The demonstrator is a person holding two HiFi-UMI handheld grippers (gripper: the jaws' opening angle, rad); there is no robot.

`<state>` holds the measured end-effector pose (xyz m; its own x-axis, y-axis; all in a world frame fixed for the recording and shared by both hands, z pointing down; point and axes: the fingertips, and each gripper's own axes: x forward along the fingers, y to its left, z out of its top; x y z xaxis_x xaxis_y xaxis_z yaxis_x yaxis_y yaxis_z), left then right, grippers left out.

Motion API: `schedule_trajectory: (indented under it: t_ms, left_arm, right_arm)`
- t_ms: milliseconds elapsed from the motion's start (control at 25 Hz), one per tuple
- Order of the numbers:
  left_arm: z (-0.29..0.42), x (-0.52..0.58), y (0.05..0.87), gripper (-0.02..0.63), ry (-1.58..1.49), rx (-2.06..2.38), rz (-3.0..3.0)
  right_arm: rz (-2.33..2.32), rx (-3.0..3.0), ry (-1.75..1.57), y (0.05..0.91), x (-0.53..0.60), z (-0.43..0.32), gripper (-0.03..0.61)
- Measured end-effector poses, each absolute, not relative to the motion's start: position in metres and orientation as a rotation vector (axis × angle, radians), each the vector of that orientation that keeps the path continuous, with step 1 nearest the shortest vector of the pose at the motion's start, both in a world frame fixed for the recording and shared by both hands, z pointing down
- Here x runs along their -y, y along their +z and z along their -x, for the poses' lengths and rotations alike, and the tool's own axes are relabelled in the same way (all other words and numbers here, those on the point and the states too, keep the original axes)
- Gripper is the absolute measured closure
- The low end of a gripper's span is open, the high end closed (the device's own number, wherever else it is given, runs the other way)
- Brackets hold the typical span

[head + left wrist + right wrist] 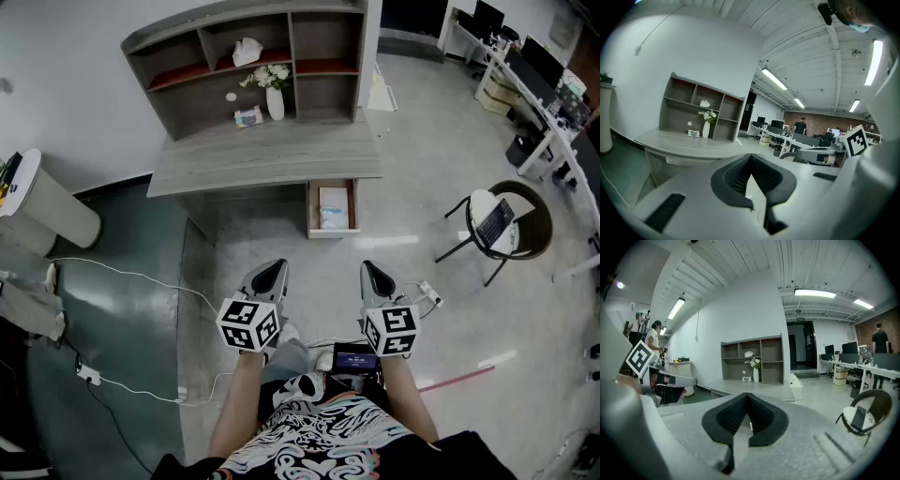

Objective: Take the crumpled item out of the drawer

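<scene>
A grey desk (262, 155) carries a shelf unit, and its drawer (312, 208) on the right stands pulled out towards me. Inside lies a pale crumpled item (333, 217) on a white sheet. My left gripper (269, 274) and right gripper (374, 276) hover side by side over the floor, well short of the drawer, both pointing at the desk. Each is shut, with nothing between its pads. The left gripper (751, 157) sees the desk (684, 140) from the side. The right gripper (747, 395) faces the desk (754, 386) too. The drawer's contents are hidden in both gripper views.
A vase of flowers (274, 97) and small items stand on the shelves. To the right is a round chair (525, 220) holding a laptop. A white cylindrical stand (52, 208) is at the left. Cables (122, 275) and a power strip (432, 294) lie on the floor.
</scene>
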<state>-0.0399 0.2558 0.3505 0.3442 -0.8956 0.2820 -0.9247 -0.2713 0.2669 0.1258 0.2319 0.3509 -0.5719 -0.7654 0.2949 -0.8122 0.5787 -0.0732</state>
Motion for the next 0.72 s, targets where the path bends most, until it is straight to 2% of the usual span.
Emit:
schedule_trajectory:
  t_ms: [720]
  left_arm:
    - [0.042, -0.235, 0.366, 0.612, 0.100, 1.602, -2.183]
  right_arm:
    - [-1.290, 2.625, 0.385, 0.365, -0.208, -0.125, 0.574]
